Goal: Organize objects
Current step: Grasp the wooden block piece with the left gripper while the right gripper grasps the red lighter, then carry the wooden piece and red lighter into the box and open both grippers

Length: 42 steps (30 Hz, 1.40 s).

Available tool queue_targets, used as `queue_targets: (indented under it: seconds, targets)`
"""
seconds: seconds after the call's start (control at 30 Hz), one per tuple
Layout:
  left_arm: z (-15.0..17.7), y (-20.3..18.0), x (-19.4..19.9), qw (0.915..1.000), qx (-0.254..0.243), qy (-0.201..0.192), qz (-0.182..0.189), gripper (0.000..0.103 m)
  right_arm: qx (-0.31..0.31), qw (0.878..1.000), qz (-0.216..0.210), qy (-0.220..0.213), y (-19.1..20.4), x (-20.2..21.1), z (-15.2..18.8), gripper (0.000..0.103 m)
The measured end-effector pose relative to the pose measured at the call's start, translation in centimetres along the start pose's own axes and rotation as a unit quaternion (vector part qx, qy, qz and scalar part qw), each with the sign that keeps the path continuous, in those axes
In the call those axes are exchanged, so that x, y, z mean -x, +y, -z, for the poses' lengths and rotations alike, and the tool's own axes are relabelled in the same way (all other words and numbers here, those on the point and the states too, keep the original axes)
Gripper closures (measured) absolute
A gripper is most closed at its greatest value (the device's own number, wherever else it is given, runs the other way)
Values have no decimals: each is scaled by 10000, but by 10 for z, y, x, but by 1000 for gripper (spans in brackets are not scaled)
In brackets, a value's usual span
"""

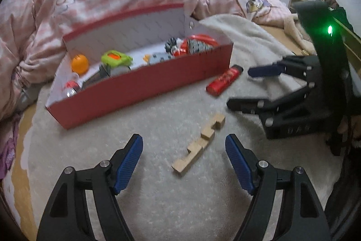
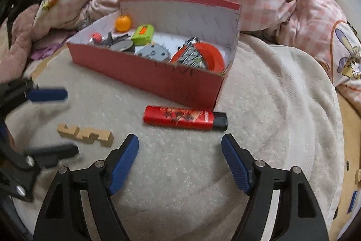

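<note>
The notched wooden block [image 1: 199,143] lies on the white fleece blanket [image 1: 158,195], just beyond the left gripper [image 1: 183,164], whose fingers stand wide apart and empty. The red lighter [image 2: 185,118] lies flat just in front of the red cardboard box [image 2: 158,80], near its right corner, ahead of the right gripper [image 2: 180,164], also spread wide and holding nothing. To pick each piece cleanly, I judge each gripper should straddle its piece across the narrow width, with the fingers pressed into the soft pile before closing. The lighter sits close to the box wall, so the far finger needs room. The box holds an orange ball [image 2: 123,23], a green and orange gadget [image 2: 143,34], grey discs [image 2: 153,53] and a red ring [image 2: 209,58] with a black-and-white patterned piece [image 2: 191,54].
</note>
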<state>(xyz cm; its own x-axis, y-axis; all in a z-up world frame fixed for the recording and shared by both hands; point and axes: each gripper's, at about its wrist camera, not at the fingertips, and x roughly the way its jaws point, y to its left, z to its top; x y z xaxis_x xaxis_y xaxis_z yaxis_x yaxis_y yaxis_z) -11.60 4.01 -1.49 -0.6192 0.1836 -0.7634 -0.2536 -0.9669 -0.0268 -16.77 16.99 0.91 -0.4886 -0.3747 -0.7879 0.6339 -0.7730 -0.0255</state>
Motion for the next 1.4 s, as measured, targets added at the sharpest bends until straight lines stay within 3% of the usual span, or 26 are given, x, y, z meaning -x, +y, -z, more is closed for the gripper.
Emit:
queue_targets:
  seconds: [0.37,0.43,0.47,0.5,0.53,0.57,0.6,0.63,0.67,1.03,1.4]
  targets:
    - [2,-17,-6,9993,-350,82,113,28,-94,9998,51,161,-5,-19,-15,18]
    - [2,-18,-7,9991,-372,118,135,37,-155,9997,76,200,-7,-22,-15,18]
    - [2,-19,-8,9991,-374,129,133,52,-184,9996,57,224,-9,-24,-16,18]
    - [2,-20,-8,9991,-380,125,114,74,-204,9996,32,214,-10,-25,-16,18]
    - [1,-22,-7,9991,-397,105,68,85,-225,9996,32,190,-11,-24,-16,26]
    - [1,-23,-6,9991,-411,87,16,93,-281,9993,195,150,-13,-23,-16,45]
    - [2,-23,-5,9991,-413,78,15,94,-344,9988,327,123,-15,-21,-16,57]
    - [2,-23,-4,9991,-415,78,58,94,-420,9980,452,100,-19,-20,-16,76]
    - [3,-23,-4,9990,-424,78,75,94,-484,9978,434,88,-23,-19,-15,81]
    - [-1,-25,4,9989,-439,-85,141,94,-447,9989,126,-50,-21,6,-6,82]
    - [-23,-10,73,9904,78,-1379,-10,94,-285,9943,-201,-1006,6,70,-21,82]
